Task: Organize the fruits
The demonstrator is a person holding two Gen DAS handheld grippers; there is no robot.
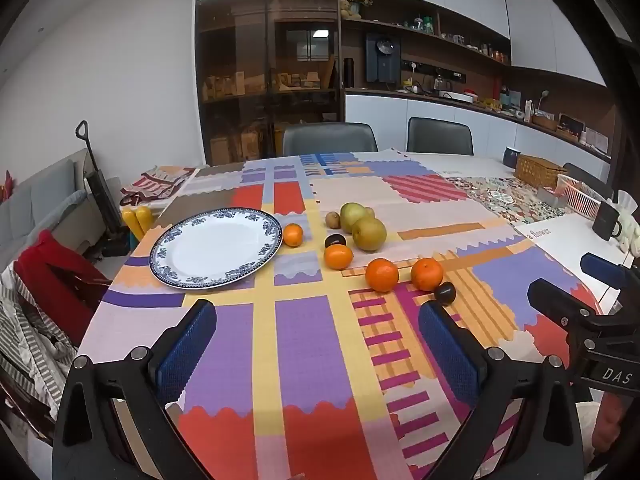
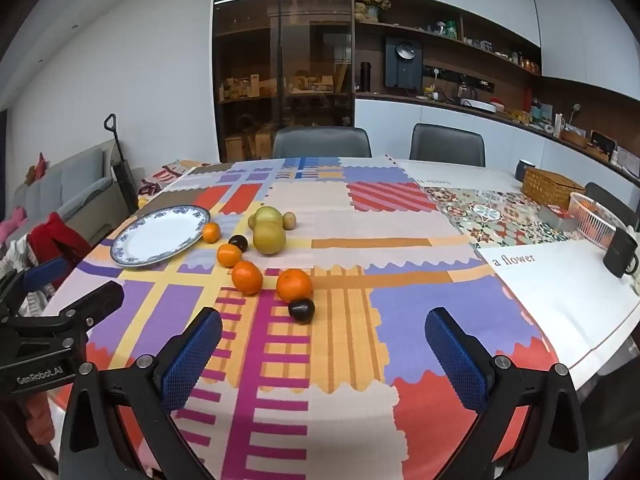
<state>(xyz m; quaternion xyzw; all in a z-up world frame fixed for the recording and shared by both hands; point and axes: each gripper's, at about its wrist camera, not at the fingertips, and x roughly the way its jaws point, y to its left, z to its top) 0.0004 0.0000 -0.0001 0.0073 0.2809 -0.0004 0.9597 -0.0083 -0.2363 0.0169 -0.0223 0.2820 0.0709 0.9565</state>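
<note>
A blue-rimmed white plate (image 1: pixel 176 280) lies empty on the patterned tablecloth; it also shows in the right wrist view (image 2: pixel 120 258). Right of it lie several oranges (image 1: pixel 382 275) (image 2: pixel 294 285), two green pears (image 1: pixel 369 233) (image 2: pixel 270 237), two dark plums (image 1: pixel 445 293) (image 2: pixel 301 310) and small brown kiwis (image 1: pixel 332 219) (image 2: pixel 289 220). My left gripper (image 1: pixel 318 316) is open and empty, near the table's front edge. My right gripper (image 2: pixel 324 322) is open and empty, with the nearest plum just beyond its fingers.
A wicker box (image 2: pixel 548 186), a pink basket (image 2: pixel 592 220) and a black mug (image 2: pixel 620 252) stand at the table's right. Two grey chairs (image 2: pixel 320 142) stand behind the table. A sofa with clothes (image 1: pixel 44 272) is at the left.
</note>
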